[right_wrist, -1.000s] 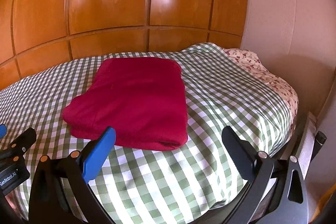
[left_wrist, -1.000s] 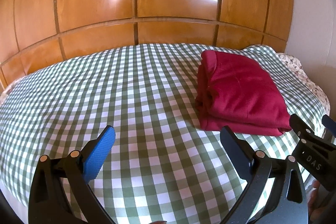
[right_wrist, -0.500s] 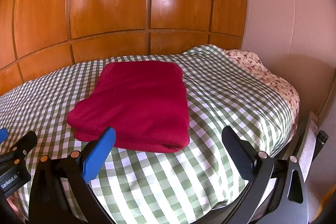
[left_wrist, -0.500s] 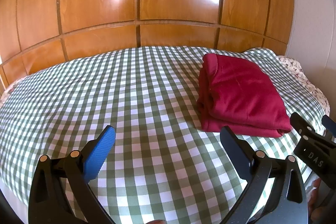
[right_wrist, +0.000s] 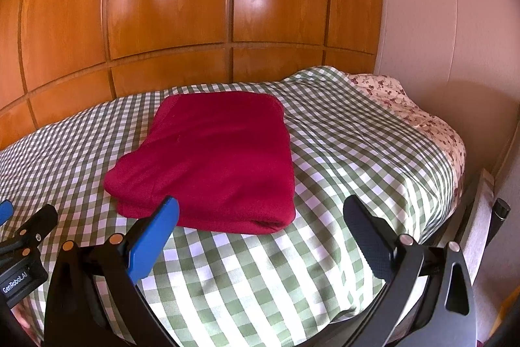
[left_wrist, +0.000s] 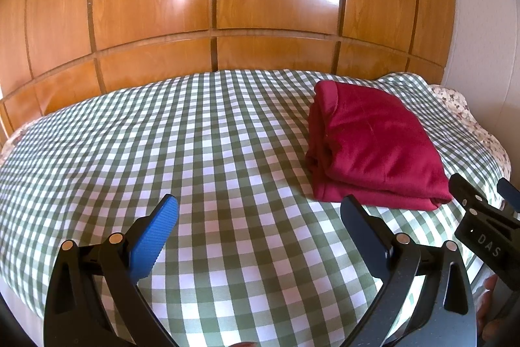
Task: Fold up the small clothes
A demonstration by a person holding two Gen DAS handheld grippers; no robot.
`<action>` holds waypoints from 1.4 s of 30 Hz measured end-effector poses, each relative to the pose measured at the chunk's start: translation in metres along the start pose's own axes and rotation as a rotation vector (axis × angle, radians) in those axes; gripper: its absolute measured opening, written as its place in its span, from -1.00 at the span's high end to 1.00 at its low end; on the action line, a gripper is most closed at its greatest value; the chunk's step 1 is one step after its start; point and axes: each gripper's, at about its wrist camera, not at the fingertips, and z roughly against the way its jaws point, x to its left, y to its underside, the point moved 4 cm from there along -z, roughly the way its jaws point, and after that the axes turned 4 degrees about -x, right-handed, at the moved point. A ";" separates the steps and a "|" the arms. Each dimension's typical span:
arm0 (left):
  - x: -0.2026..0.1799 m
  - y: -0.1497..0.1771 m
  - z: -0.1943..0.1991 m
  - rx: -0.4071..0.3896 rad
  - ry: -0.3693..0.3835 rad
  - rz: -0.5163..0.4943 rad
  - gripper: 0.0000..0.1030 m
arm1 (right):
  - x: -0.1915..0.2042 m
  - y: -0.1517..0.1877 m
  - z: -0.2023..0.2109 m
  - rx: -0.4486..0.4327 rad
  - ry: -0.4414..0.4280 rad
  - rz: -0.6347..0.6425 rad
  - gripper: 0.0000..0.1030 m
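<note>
Currently one red garment (right_wrist: 214,158), folded into a thick rectangle, lies on the green-and-white checked bedspread (left_wrist: 195,152) toward the right side of the bed, in front of a wooden headboard (left_wrist: 214,5), while the left gripper (left_wrist: 260,217) and right gripper (right_wrist: 260,217) hover near the bed's front edge with jaws spread wide and holding nothing. As a judgement, a careless nudge from either gripper could catch the loose layered edge and undo the fold, or drag the bedspread and shift the bundle. Counted: one garment, two grippers, one bed, and one strip of floral fabric (right_wrist: 422,116) showing at the right edge.
</note>
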 end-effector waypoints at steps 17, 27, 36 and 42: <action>-0.005 0.003 -0.003 0.004 0.006 -0.011 -0.92 | -0.003 0.000 -0.002 -0.001 -0.001 -0.001 -0.96; -0.008 0.005 -0.004 0.007 0.016 -0.017 -0.92 | -0.004 0.000 -0.002 -0.006 0.006 -0.007 -0.96; -0.011 0.007 -0.007 0.019 0.017 -0.019 -0.92 | -0.005 0.003 -0.004 0.003 0.013 -0.013 -0.96; -0.012 0.007 -0.011 0.031 0.023 -0.022 -0.92 | -0.007 0.005 -0.008 0.013 0.014 -0.009 -0.96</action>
